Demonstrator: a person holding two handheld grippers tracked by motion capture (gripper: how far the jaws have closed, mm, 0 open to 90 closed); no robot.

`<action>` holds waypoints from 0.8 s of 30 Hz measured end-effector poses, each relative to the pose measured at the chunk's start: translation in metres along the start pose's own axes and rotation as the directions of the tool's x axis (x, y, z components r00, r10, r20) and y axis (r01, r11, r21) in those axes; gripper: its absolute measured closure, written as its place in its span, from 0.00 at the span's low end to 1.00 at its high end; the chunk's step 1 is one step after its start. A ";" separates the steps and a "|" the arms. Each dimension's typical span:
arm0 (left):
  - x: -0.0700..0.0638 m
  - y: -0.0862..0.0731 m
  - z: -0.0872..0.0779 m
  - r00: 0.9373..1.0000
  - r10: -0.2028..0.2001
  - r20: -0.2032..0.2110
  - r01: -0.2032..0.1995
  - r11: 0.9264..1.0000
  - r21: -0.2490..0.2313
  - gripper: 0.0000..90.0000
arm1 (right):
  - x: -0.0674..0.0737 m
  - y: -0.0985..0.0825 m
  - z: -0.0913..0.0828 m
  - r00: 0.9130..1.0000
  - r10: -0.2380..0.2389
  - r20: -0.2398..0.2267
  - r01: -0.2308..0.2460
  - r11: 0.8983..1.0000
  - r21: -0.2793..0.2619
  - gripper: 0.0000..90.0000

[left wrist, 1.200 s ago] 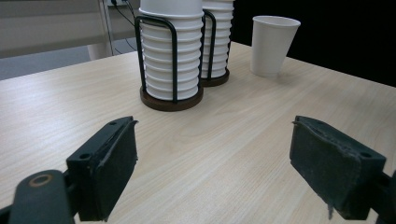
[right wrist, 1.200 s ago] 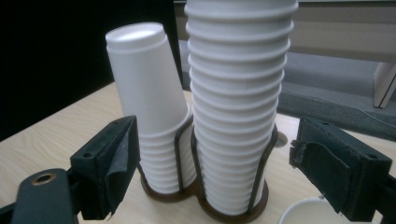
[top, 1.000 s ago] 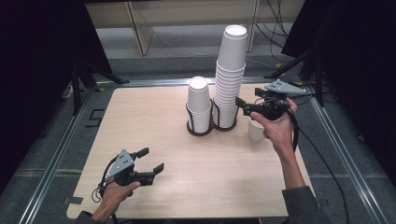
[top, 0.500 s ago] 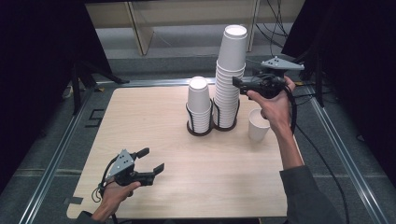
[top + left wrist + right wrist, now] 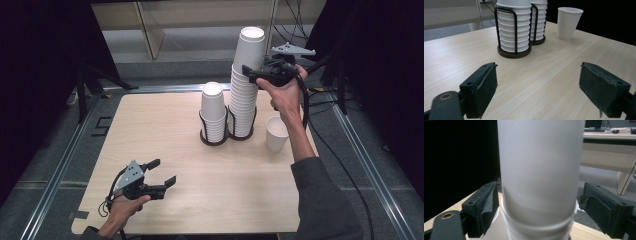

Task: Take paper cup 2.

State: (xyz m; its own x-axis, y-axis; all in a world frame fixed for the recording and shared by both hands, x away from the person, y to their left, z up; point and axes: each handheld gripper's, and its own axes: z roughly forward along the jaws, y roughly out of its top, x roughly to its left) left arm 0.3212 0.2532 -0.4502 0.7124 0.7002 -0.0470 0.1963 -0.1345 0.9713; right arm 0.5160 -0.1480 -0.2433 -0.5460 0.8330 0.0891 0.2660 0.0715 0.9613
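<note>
Jaws of your right gripper (image 5: 248, 71) stand released around the top cup (image 5: 540, 170) of the tall stack (image 5: 245, 85), pads not yet pressing; your left gripper (image 5: 161, 172) rests released above the table (image 5: 165, 125), grasping nothing. Risk: squeeze too hard and thin paper walls buckle; pull sideways and the tapered, nested column may lean out of its black wire holder (image 5: 242, 131), or several cups may lift together. Stock: smooth white paper cups with rolled rims; short stack (image 5: 213, 112) alongside; one loose cup (image 5: 276, 133) upright nearby; pale wood-grain tabletop.
</note>
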 end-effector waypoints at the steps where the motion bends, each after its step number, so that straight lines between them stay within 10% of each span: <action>1: 0.000 0.000 0.000 1.000 -0.001 0.000 0.001 1.000 0.001 0.16 | 0.000 0.002 0.002 1.000 -0.007 0.001 0.007 1.000 0.004 0.17; 24: -0.002 -0.001 0.000 1.000 -0.010 0.006 0.010 1.000 0.003 0.16 | 0.001 0.018 0.032 1.000 -0.018 0.017 0.018 0.999 0.038 0.16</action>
State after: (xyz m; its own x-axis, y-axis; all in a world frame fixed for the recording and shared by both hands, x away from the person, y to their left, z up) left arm 0.3199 0.2520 -0.4507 0.7143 0.6974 -0.0581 0.2056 -0.1297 0.9700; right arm 0.5455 -0.1280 -0.2343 -0.5375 0.8406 0.0672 0.2863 0.1070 0.9521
